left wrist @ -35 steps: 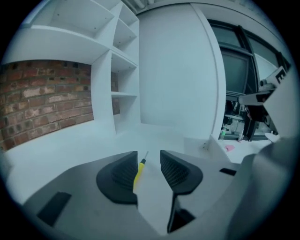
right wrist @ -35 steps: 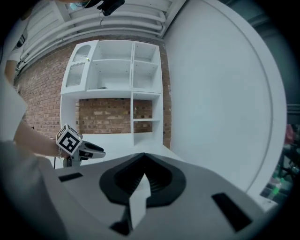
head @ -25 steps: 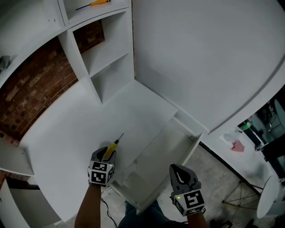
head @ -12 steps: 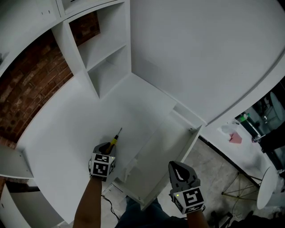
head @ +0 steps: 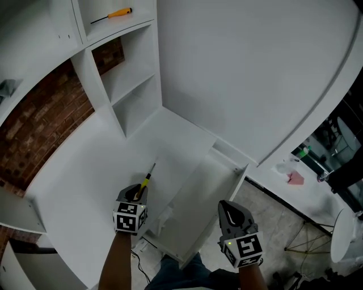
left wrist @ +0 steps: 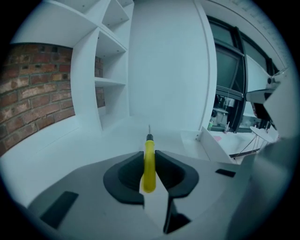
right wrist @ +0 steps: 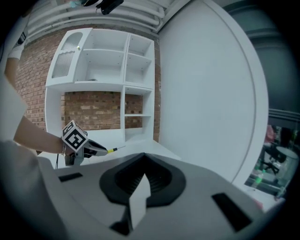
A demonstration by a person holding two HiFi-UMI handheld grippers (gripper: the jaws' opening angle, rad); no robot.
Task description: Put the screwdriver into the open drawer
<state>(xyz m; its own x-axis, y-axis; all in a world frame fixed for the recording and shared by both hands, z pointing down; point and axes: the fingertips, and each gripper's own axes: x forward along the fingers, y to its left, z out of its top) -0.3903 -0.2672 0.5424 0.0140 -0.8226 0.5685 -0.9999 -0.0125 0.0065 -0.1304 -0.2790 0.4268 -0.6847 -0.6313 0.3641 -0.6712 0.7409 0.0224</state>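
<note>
A screwdriver (head: 146, 181) with a yellow handle and a thin metal shaft sticks forward out of my left gripper (head: 139, 192), which is shut on the handle. In the left gripper view the screwdriver (left wrist: 149, 161) sits pinched between the dark pads, its tip pointing over the white desk. The open drawer (head: 240, 177) is white and pulled out to the right of that gripper; its side wall (left wrist: 216, 149) shows at the right. My right gripper (head: 229, 213) hovers near the drawer's front, jaws together with nothing in them. Its own view shows the left gripper (right wrist: 99, 150) holding the screwdriver (right wrist: 113, 150).
The white desk (head: 85, 170) meets a brick wall (head: 39, 124) on the left. White shelf compartments (head: 133, 85) stand at the back, and a second orange-handled screwdriver (head: 116, 13) lies on an upper shelf. A tall white panel (head: 244, 73) rises to the right.
The left gripper has closed on the screwdriver's handle and lifted a little off the desk. The right gripper has risen slightly too.
</note>
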